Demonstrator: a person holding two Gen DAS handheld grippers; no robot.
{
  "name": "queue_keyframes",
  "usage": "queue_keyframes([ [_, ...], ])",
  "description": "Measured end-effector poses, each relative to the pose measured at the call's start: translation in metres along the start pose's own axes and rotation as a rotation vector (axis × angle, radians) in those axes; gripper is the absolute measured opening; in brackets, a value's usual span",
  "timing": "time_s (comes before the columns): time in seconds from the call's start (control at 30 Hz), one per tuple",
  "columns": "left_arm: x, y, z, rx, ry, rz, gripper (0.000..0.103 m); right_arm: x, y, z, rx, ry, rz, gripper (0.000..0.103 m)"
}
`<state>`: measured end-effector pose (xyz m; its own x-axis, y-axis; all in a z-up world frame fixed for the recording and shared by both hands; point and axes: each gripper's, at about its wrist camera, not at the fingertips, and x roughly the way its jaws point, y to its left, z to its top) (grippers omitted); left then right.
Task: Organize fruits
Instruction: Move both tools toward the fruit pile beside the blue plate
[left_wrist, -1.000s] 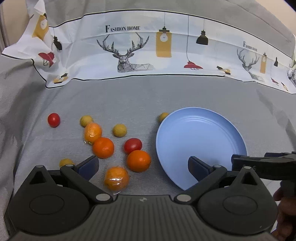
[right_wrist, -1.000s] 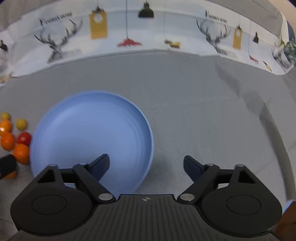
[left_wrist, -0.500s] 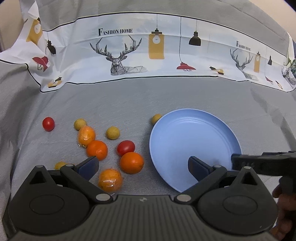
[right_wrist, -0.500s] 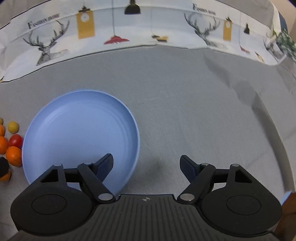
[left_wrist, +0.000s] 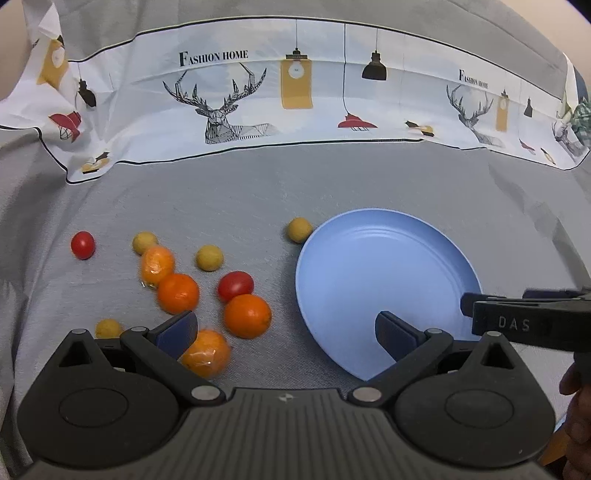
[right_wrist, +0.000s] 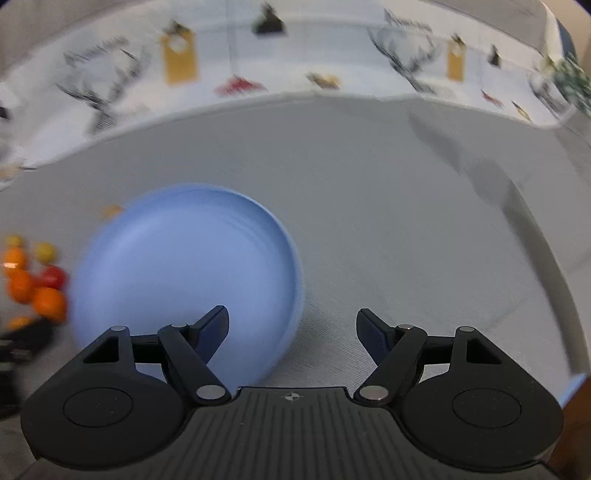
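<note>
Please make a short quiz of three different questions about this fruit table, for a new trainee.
1. True or false: the blue plate already holds fruit.
2. How many red tomatoes lie on the grey cloth?
3. The left gripper is: A) open, holding nothing; B) shut on an orange; C) shut on the plate.

Key: 1 false; 2 two, one far left, one among the oranges; 3 A.

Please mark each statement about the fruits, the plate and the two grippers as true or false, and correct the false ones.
1. The blue plate has no fruit on it. True.
2. The left gripper holds an orange. False: its jaws stand open, gripping nothing.
3. Two red tomatoes lie on the grey cloth. True.
4. All fruit lies right of the plate. False: it lies to its left.
5. The right gripper is empty. True.
</note>
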<state>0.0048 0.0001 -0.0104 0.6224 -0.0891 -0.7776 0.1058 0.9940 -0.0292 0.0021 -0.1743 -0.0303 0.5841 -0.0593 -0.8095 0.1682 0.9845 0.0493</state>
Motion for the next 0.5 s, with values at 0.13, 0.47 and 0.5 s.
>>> queue_keyframes([
  [0.13,0.002,-0.002,-0.001,-0.005,0.004,-0.004,0.102,-0.006,0.01,-0.001,-0.091,-0.032,0.01,0.08],
  [0.47,0.007,-0.008,0.0,0.002,0.019,-0.009,0.102,-0.007,0.02,0.006,-0.179,-0.031,-0.044,0.081],
  [0.5,0.008,-0.009,0.001,0.002,0.019,-0.011,0.102,-0.007,0.019,0.006,-0.181,-0.032,-0.044,0.081],
])
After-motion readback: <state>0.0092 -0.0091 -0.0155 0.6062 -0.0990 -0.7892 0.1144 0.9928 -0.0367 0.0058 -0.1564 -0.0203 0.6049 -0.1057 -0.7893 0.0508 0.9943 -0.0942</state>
